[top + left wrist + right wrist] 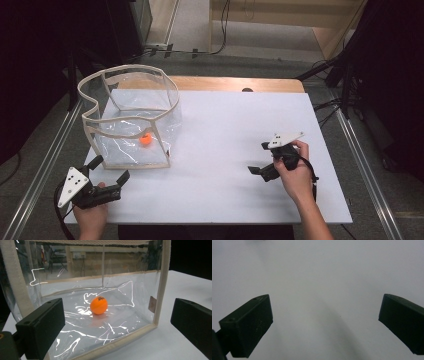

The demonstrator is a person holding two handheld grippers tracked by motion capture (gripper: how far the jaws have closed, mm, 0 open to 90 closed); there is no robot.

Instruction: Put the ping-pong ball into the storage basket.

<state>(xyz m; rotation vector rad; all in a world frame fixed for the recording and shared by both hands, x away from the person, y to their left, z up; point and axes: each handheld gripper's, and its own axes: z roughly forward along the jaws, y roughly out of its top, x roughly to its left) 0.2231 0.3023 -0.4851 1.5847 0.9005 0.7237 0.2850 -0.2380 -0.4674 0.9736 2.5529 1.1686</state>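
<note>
Inside the clear plastic bag (131, 120) sits the orange ping-pong ball (145, 139), resting on the bag's floor close to the near wall. My left gripper view looks straight through that wall: the ball (99, 305) lies between the cream fabric trims at the bag's (160, 285) edges, and a dark print on top of it is too small to read. Glare streaks and creases on the plastic break up the floor around it. A small brownish tag on the trim to the right of the ball is too blurred to make out.

My left gripper (109, 170) hovers just in front of the bag's near wall, jaws spread wide and holding nothing; that wall stands between them and the ball. In its own view the gripper (117, 327) has its right jaw cut off by the picture's edge.

My right gripper (260, 159) is well apart from the bag, to its right over the white tabletop (225, 150), jaws also spread and empty. In its view the gripper (324, 325) faces bare white surface.

Beyond the bag, a wooden table edge (235, 84) shows past the white top, with cables (200, 50) on the floor farther back. The room either side of the bag is too dark to read.
</note>
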